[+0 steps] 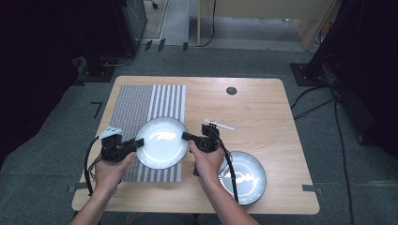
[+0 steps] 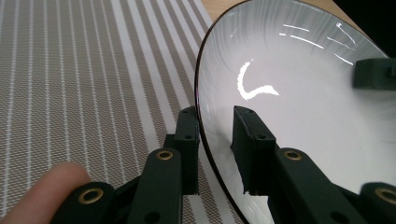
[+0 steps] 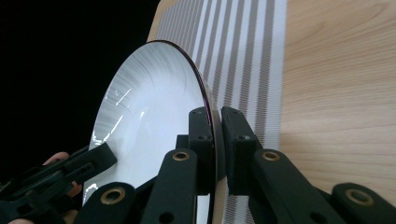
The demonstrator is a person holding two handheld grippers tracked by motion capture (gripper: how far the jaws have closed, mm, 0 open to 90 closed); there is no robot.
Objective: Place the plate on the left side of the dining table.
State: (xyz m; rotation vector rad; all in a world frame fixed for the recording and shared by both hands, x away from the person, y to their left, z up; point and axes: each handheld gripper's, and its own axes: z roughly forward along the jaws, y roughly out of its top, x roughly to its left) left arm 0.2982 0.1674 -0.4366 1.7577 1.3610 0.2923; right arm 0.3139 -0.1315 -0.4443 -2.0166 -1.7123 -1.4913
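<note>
While both tools clamp it at opposite edges, the white plate (image 1: 162, 142) sits over the near right part of the striped placemat (image 1: 136, 105), on the left half of the surface (image 1: 263, 108). The left tool (image 1: 137, 143) has its jaws closed on the plate's left rim, one jaw under the edge and one on the inner face, as the left gripper view shows (image 2: 215, 130). The right tool (image 1: 186, 137) pinches the right rim in the same way, its two jaws pressed together on the thin edge in the right gripper view (image 3: 214, 122). From above I cannot tell whether the plate rests on the placemat or hangs just over it; the gripper views suggest it is carried slightly tilted.

The step in hand looks like a two-handed carry of the plate across the surface, with the hold already made. The next move calls for both hands to travel together at the same pace and level, so that the rim does not twist or slip from either pinch, and then for a flat setting-down before either tool lets go.

To the near right lies a second plate (image 1: 246, 176) with a dark rim, well apart from the first. A small white strip (image 1: 220, 124) lies just beyond the right tool, and a dark round disc (image 1: 231, 91) sits at the far side of the surface.
</note>
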